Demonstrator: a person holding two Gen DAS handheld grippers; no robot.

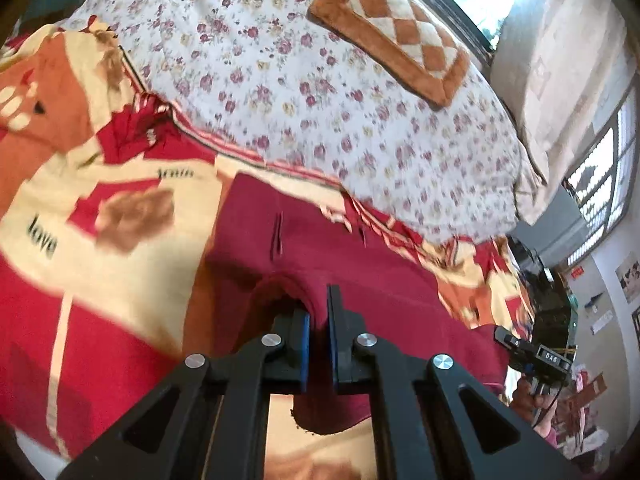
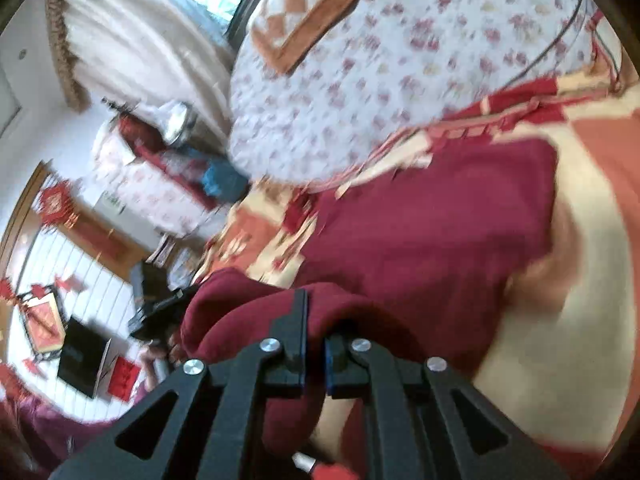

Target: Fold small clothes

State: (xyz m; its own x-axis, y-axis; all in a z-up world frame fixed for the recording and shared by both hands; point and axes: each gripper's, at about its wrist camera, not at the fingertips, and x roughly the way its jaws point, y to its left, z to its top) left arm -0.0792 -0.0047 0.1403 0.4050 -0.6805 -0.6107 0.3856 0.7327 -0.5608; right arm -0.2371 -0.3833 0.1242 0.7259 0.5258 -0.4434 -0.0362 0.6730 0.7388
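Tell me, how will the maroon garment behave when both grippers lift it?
Probably floppy: the garment bunches in the left gripper and humps by the right gripper. Likely light. It may sag between them and drag on the blanket.

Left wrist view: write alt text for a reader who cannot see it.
The left gripper is shut on a fold of a dark red garment lying on a bed. Under it is a red and cream blanket, with a floral quilt and an orange checked cushion beyond.
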